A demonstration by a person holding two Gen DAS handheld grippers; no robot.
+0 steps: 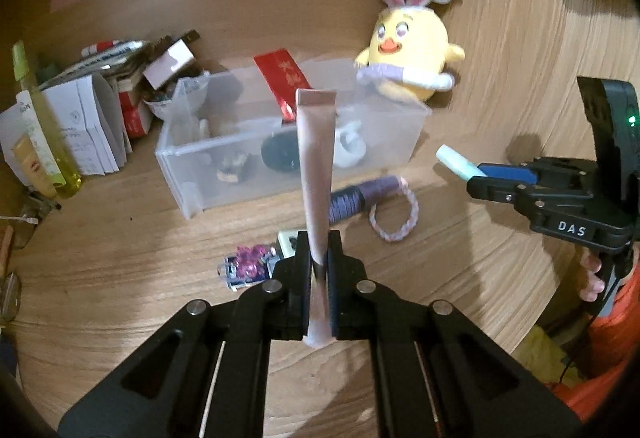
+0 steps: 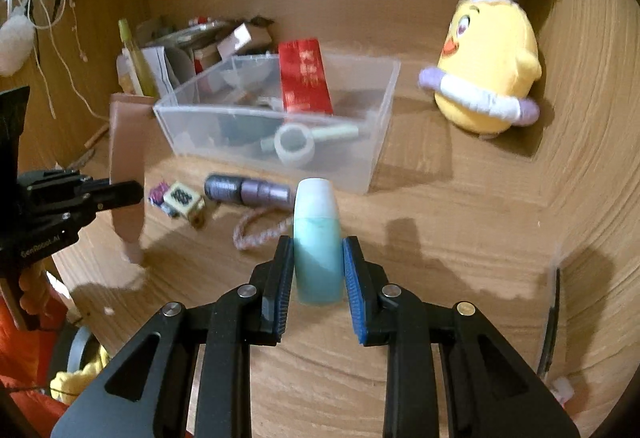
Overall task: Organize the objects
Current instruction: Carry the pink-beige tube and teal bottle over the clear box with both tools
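both tongs grip: left gripper (image 1: 319,262) pinches a flat pink tube (image 1: 316,157) near its base, right gripper (image 2: 318,270) squeezes a teal bottle (image 2: 318,238). the tube looks loosely held, i think, and could swing out before the clear plastic bin (image 1: 400,141).

Left tongs (image 1: 319,254) pinch pink tube (image 1: 316,165) above clear bin (image 1: 188,173).

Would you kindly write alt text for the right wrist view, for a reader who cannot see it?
The right gripper clamps a teal bottle above a wooden desk. Ahead sits a clear plastic bin holding a red packet, with a yellow chick plush to its right. At left, the left gripper holds a pink tube.
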